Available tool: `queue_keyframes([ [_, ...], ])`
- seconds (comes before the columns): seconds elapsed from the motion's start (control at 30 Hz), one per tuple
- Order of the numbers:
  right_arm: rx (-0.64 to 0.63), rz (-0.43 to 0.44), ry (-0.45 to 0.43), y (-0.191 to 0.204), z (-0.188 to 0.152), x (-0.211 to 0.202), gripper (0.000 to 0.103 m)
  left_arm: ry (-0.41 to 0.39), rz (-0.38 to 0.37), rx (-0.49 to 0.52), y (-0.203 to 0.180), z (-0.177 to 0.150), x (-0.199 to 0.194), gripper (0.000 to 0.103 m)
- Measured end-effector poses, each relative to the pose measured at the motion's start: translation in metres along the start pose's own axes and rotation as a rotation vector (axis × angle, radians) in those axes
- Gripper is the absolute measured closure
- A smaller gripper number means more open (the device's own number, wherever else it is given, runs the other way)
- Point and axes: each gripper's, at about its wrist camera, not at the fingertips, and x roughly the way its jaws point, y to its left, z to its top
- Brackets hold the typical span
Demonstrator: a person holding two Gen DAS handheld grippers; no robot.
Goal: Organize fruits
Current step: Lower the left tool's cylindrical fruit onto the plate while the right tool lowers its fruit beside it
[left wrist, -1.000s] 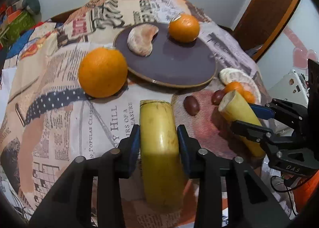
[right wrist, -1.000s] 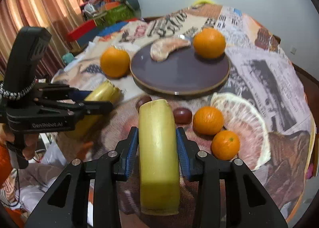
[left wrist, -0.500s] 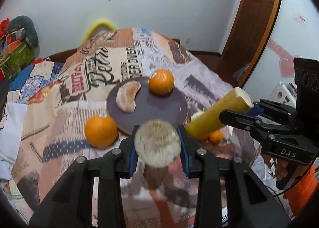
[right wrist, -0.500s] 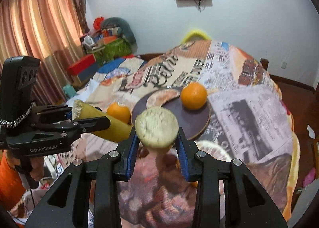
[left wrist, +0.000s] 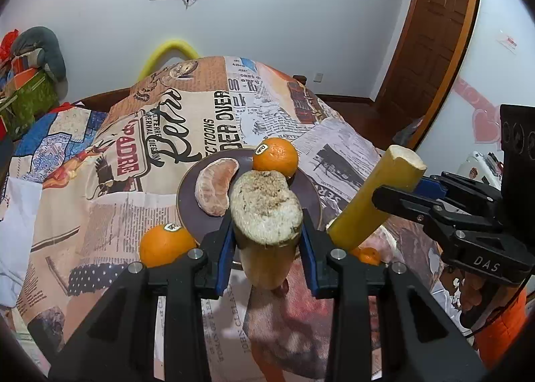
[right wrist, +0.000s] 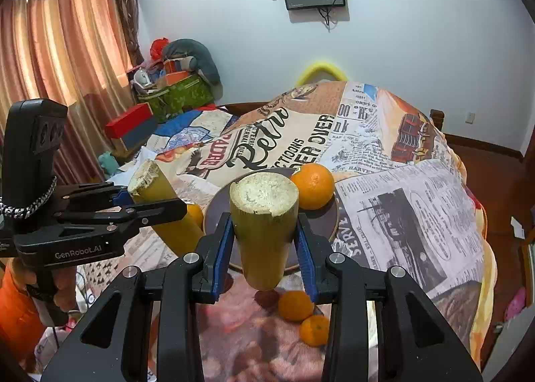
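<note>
Fingers of the left gripper (left wrist: 267, 245) clamp one sugarcane piece (left wrist: 265, 215); the right gripper (right wrist: 264, 248) clamps another sugarcane piece (right wrist: 264, 225). Both are held above the dark plate (left wrist: 307, 201), likely to join its orange (left wrist: 276, 156) and peeled segment (left wrist: 215, 186).

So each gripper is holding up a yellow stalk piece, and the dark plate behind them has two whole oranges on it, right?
Not quite. The dark plate holds one whole orange and a peeled citrus segment; the second whole orange sits on the cloth beside it, as the left wrist view shows. Both grippers do hold yellow stalk pieces.
</note>
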Motion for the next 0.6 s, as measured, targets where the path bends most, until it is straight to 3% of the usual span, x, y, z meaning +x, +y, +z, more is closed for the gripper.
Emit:
queue_keyframes([
  [0.6,-0.041,0.028,0.109,-0.01,0.006,0.065,0.07,0.064,0.005,-0.011,0.021,0.015,0.059,0.068],
])
